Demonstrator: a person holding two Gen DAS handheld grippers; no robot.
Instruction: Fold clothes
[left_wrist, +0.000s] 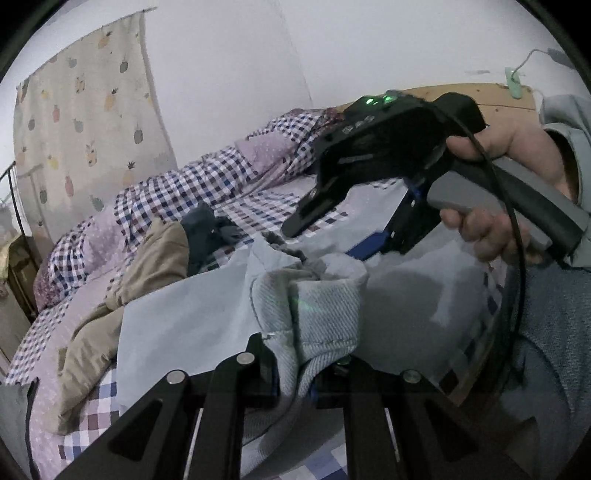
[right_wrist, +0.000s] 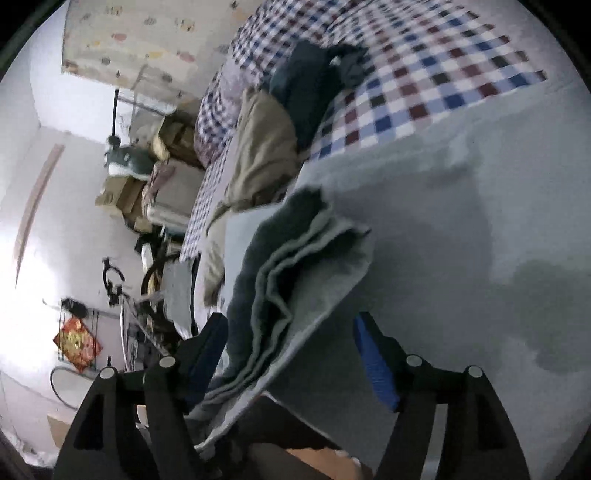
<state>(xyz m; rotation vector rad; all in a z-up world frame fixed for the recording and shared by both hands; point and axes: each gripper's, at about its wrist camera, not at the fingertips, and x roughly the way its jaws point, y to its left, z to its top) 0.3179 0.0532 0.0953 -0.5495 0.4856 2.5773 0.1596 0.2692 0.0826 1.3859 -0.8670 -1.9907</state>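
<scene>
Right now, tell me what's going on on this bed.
A person is folding a light grey garment on a checked bedspread, with a handheld gripper in each hand. The left gripper is shut on a bunched edge of the garment. The right gripper is open, its fingers either side of the layered fold. A tan garment and a dark garment lie heaped further back, not yet folded.

White walls (left_wrist: 229, 48), fruit-print curtain (left_wrist: 85, 122), bed with checkered quilt (left_wrist: 177, 184), wooden headboard (left_wrist: 476, 94), stacked boxes (right_wrist: 122, 192)
</scene>
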